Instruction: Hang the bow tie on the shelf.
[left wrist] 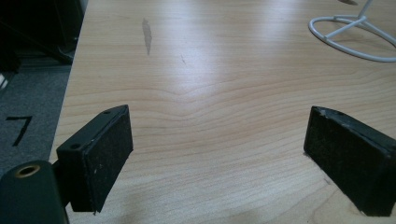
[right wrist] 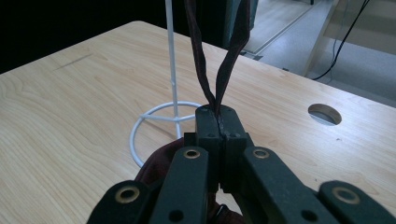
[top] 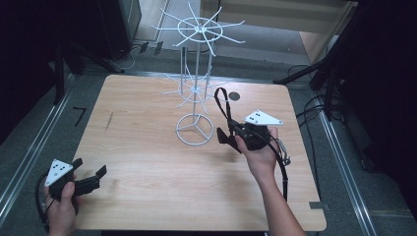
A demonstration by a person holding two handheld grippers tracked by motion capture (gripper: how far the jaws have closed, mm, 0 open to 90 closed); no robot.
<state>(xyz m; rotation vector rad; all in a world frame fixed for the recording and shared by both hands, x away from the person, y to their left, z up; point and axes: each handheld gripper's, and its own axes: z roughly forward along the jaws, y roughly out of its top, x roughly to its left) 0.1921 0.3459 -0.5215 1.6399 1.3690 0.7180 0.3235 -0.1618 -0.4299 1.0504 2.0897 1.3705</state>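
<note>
Dark maroon fabric strap (right wrist: 219,56) rises in a loop from the right gripper (right wrist: 218,122)'s jaws, pinched shut on it, just before the white wire hanger stand (top: 196,83), seemingly unhung yet, while the left gripper (left wrist: 217,154)'s jaws gape empty over the pale wooden tabletop (left wrist: 224,84).

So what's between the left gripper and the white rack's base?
Bare wood of the table, seen in the high view, between the left gripper and the base.

A pale wooden table (top: 147,162) carries a white wire rack (top: 195,88) standing near its far middle, beside a round hole (top: 234,96).
</note>
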